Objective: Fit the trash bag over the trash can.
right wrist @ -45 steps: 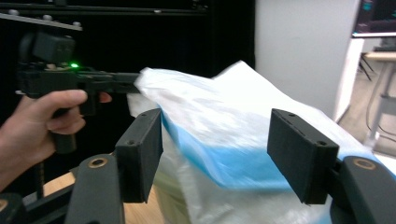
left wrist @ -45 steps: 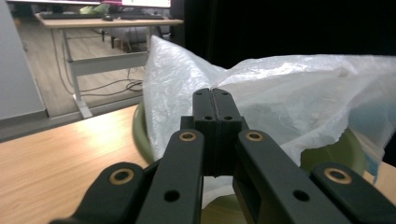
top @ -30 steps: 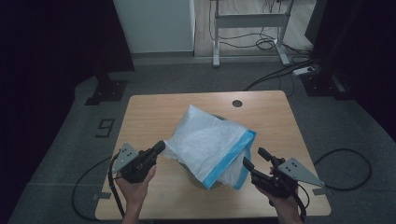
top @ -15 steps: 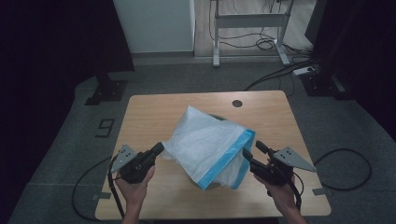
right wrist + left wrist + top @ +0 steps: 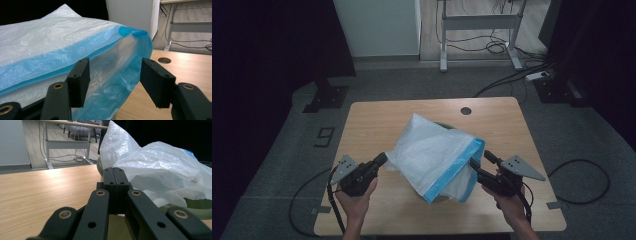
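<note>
Bag (image 5: 432,155) of white crinkled plastic with a blue band along its mouth lies draped over a dark green bowl (image 5: 439,198) on the near half of the wooden table (image 5: 377,120); the bowl's rim shows under the plastic in the left gripper view (image 5: 197,207). In the high view the bag rises to a peak toward the far side, and its blue-edged opening faces the person's right.

Left gripper (image 5: 379,161) sits at the bag's left corner, held in the left hand (image 5: 357,192). Its jaws are pressed fully together in the left gripper view (image 5: 115,173); the tips meet the plastic (image 5: 160,162) at that corner, but whether any film is pinched between them cannot be told.

Right gripper (image 5: 480,161) sits at the blue-edged mouth, held in the right hand (image 5: 507,202). Its jaws stand apart, having just been closing somewhat. In the right gripper view (image 5: 114,75) the blue rim (image 5: 125,75) of the bag lies between the two pads, which do not press on it.

A round grommet hole (image 5: 466,110) marks the table's far edge, well apart from the bag
</note>
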`<state>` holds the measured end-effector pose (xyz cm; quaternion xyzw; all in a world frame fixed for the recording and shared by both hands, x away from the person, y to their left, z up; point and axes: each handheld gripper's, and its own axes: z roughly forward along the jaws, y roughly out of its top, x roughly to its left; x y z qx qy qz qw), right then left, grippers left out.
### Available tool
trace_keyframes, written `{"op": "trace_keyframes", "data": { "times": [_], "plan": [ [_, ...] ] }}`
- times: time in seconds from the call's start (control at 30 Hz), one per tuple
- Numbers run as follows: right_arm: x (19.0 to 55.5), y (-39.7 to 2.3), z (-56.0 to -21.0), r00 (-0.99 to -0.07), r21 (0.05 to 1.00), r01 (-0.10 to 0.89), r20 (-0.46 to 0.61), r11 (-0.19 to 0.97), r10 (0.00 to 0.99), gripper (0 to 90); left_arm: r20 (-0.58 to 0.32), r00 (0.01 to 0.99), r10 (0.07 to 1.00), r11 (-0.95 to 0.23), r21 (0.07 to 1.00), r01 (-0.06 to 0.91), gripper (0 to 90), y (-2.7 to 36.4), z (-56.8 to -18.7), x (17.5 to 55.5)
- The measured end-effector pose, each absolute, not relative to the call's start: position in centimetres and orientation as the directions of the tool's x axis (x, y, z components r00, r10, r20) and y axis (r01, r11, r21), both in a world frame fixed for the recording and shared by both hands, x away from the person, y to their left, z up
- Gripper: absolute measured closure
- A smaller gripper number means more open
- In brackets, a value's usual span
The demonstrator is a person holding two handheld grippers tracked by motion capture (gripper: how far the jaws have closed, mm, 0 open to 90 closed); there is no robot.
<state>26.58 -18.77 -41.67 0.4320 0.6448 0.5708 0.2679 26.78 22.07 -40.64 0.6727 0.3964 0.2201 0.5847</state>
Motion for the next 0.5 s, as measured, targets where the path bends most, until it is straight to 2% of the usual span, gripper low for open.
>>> {"op": "trace_keyframes", "data": {
  "times": [0.5],
  "plan": [
    [26.6,-17.7,-39.9,-0.482,0.969,0.248,0.129,-0.006,0.866,39.8,-0.169,0.591,0.789,-0.001,0.961,0.277,90.0,22.1,-40.7,26.8]
  ]
}}
